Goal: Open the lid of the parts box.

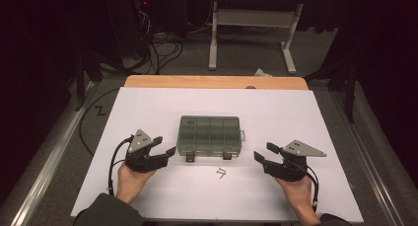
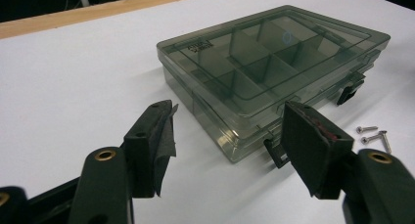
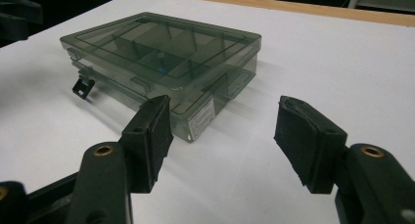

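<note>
A translucent grey-green compartment box point(image 1: 210, 135) lies with its lid down in the middle of the white sheet point(image 1: 148, 107). Two black latches point(image 1: 190, 157) hang loose at its near edge. A few small screws point(image 1: 221, 173) lie on the sheet just in front of it. My left gripper point(image 1: 165, 145) rests open to the left of the box's near left corner, with nothing between its jaws. In the left gripper view that corner point(image 2: 235, 145) lies just beyond the left gripper point(image 2: 230, 111). My right gripper point(image 1: 263, 152) stands open to the right of the box, apart from it.
The wooden table edge point(image 1: 217, 82) runs along the back of the sheet. Beyond it stand a white table frame point(image 1: 213, 43) and tangled cables point(image 1: 157, 48) on the floor. A small blue item point(image 3: 161, 67) sits inside one compartment of the box point(image 3: 161, 43).
</note>
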`<state>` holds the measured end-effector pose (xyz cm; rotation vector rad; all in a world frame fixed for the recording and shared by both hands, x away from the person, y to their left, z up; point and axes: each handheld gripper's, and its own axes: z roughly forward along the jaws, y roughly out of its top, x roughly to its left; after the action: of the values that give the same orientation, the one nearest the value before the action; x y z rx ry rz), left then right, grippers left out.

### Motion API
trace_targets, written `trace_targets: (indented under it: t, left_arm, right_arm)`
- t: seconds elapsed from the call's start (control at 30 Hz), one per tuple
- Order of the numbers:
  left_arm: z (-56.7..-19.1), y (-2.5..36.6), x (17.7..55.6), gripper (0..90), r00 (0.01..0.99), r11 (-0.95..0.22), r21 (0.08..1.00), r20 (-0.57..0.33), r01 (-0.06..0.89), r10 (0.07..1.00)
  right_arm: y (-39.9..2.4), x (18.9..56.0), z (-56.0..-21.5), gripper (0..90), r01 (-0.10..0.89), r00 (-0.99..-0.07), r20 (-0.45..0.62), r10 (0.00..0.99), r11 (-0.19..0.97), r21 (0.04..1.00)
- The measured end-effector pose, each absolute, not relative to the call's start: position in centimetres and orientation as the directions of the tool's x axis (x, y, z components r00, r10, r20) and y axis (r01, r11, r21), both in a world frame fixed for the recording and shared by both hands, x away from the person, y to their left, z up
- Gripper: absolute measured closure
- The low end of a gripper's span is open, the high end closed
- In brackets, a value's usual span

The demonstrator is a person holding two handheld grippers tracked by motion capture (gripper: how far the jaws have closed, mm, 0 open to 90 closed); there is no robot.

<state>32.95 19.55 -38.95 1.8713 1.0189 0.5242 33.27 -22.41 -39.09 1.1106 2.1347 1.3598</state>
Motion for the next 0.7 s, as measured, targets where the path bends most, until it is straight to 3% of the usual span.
trace_targets:
  t: [0.7]
  left_arm:
    - [-39.3,17.6,34.6,37.2,0.600,-0.278,0.845,-0.061,0.457,0.798]
  right_arm:
    - [-18.0,35.5,-39.4,54.9,0.407,-0.705,0.023,0.709,0.377,0.832]
